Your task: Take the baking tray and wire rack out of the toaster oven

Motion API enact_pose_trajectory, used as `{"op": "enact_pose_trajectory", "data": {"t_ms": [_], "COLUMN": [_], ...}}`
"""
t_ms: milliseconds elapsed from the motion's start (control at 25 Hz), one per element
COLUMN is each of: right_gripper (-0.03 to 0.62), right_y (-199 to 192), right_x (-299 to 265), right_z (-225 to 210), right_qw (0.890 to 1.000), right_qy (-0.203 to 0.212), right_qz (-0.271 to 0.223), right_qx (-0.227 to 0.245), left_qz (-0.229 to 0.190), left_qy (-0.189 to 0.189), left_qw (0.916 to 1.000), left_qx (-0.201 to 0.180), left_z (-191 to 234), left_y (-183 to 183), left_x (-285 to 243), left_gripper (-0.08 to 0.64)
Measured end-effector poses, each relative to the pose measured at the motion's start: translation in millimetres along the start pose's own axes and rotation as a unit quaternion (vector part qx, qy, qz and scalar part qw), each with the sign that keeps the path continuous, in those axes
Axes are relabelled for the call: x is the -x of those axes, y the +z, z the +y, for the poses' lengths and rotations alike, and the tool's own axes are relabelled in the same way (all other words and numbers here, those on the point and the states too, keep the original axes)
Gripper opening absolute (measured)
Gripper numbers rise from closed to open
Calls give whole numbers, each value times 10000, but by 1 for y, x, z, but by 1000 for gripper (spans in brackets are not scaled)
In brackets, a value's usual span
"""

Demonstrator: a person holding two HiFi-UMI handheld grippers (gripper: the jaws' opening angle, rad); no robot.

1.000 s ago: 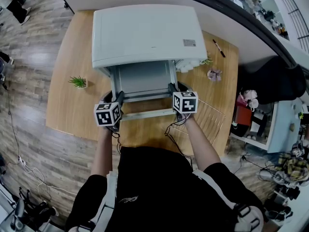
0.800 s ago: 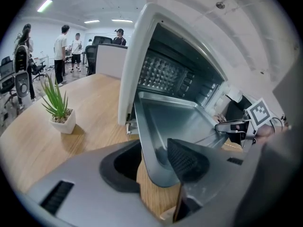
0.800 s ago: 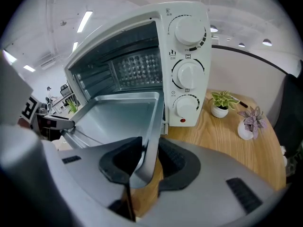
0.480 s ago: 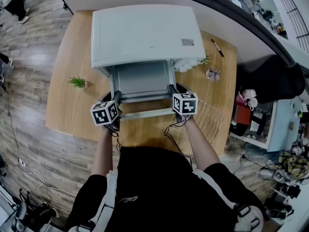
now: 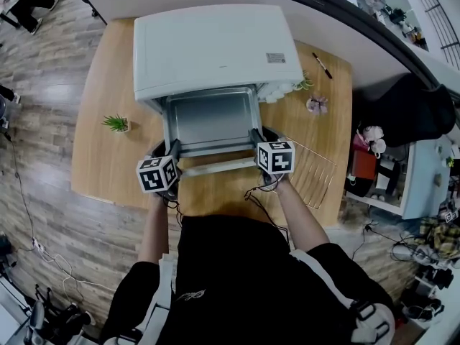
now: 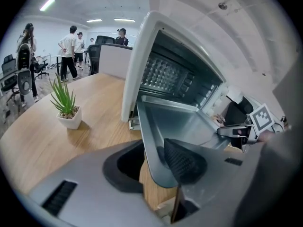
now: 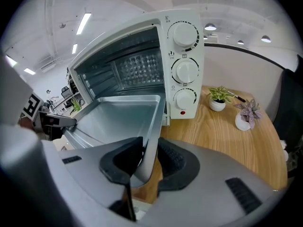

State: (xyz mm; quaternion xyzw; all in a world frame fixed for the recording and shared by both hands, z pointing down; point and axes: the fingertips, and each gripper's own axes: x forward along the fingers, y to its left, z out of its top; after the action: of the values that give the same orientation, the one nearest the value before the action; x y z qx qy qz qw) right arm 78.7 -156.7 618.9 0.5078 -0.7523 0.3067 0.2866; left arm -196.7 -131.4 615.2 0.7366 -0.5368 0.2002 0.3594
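The tray [image 5: 212,119] sits part-way out of the oven [image 5: 215,49], with its back end in the cavity and its front end over the dropped door [image 5: 215,167]. The rack [image 5: 316,172] lies on the counter [image 5: 108,164] to the right of the oven. That half of the job looks done, and the tray is what's left.

The left hand-held gripper [image 5: 175,149] has the tray's front left corner. Its jaws have just been closing, and its own view shows the ribbed pad [image 6: 184,162] pressed against the inside of the tray wall, with the rim between the jaws. The right hand-held gripper [image 5: 256,138] pinches the front right corner the same way. Its jaws have also just been closing, and one now sits on either side of the rim.

To do this well, I'd draw both hands straight back from the oven mouth at the same pace. If one side leads, the tray will likely skew and bind in the side slots. Both grips are on a thin rim at the front, so the back end will probably sag once it leaves the rails. Tip the front up a touch as it clears. Then set the tray down in front of the oven, clear of the plant [image 5: 115,123] on the oven's left.
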Motion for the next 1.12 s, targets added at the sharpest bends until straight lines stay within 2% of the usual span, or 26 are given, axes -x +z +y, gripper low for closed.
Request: {"op": "enact_pose_trajectory", "data": {"t_ms": [560,1120], "right_gripper": [106,104], "right_y": [-12,-39], "right_x": [26,64], "right_z": [6,-4], "right_qw": [9998,9990], "right_qy": [107,110], "right_qz": [-187,-337], "right_qx": [-25,-286], "left_qz": [-126,-20], "left_qy": [-43,-100], "left_qw": [9998,9994], "left_qx": [-155,-321], "left_z": [-14,-46], "left_y": [-10,-27], "left_x": [26,47], "left_gripper": [135,137]}}
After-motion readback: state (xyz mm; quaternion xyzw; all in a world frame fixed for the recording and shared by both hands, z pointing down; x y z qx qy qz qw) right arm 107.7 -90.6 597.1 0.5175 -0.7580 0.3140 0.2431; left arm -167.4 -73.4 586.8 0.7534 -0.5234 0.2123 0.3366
